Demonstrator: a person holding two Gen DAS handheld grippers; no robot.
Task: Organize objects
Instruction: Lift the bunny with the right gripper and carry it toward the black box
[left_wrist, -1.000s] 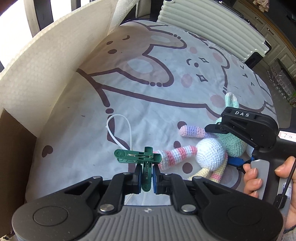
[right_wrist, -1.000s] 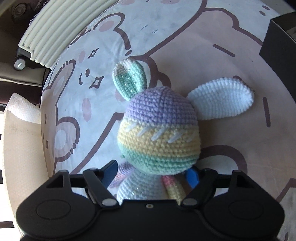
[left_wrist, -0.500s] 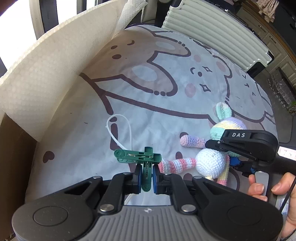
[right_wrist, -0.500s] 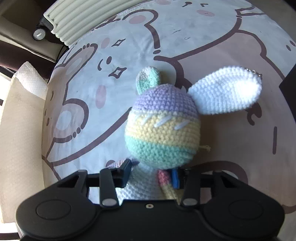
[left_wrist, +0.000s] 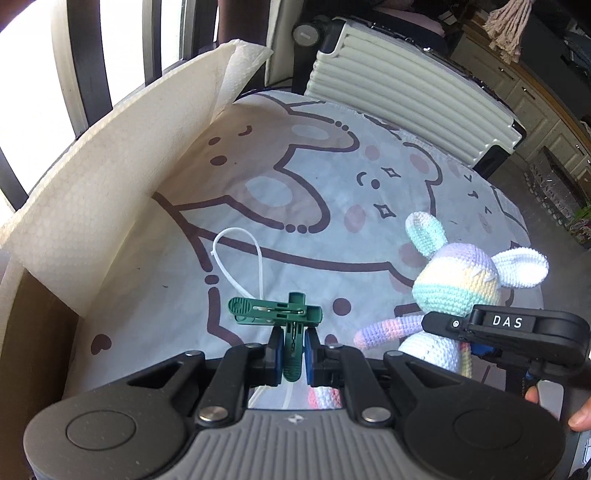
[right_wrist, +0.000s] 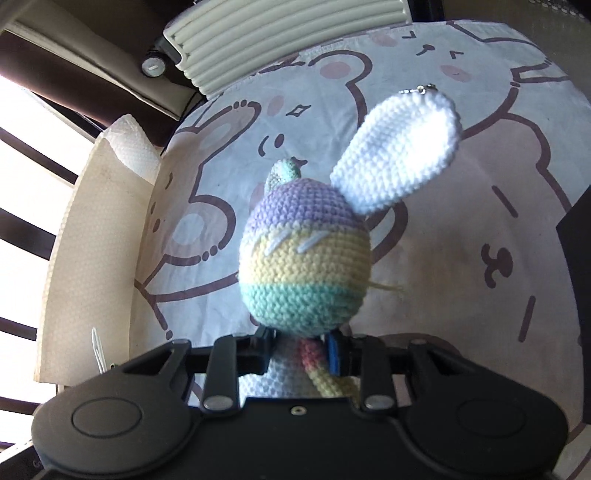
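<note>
- Cartoon-bear printed cloth (left_wrist: 258, 177) covers the surface; ribbed suitcase (left_wrist: 406, 88) far.
- Left gripper (left_wrist: 293, 354) pinches a green plastic clothespin (left_wrist: 275, 314).
- Right gripper (right_wrist: 301, 350), jaws closing, squeezes the crocheted pastel bunny (right_wrist: 304, 266) at right, above the cloth.

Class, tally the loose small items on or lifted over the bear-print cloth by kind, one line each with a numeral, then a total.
Green clothespin: 1
Crocheted pastel bunny: 1
White cable tie: 1
Total: 3
</note>
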